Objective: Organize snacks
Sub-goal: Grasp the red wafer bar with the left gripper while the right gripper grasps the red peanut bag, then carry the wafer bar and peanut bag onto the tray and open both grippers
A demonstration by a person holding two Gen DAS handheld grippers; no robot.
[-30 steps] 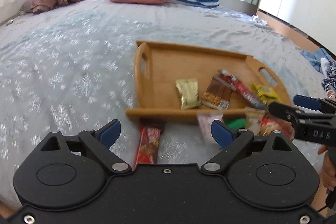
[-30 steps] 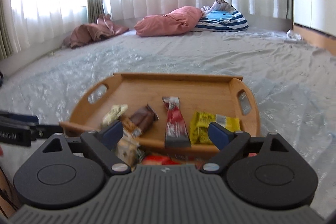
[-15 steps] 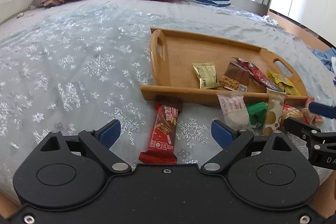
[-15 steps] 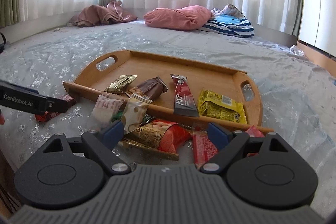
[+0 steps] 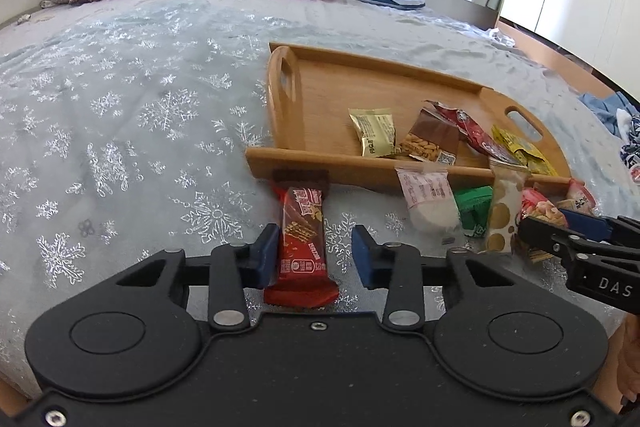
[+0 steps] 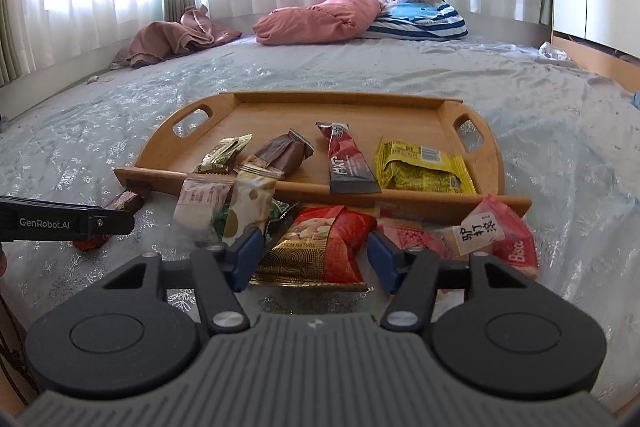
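A wooden tray (image 5: 320, 95) lies on the bed and holds several snack packets. A red wafer bar (image 5: 302, 239) lies on the bedspread in front of the tray. My left gripper (image 5: 316, 257) straddles it, jaws partly closed with a gap on the right side. A red-gold nut bag (image 6: 320, 247) lies in front of the tray (image 6: 400, 107). My right gripper (image 6: 314, 257) straddles it, jaws narrowed, pads close to its edges. More packets (image 6: 224, 203) lean on the tray's front rim.
A red-pink packet (image 6: 496, 235) lies right of the nut bag. Pink and striped pillows (image 6: 352, 19) and a brown cloth (image 6: 172, 35) lie at the far end of the bed. The bed's near edge is just below both grippers.
Both grippers have lowered and moved forward over their snacks. Both pairs of jaws have narrowed from wide open to around the wafer bar and the nut bag.
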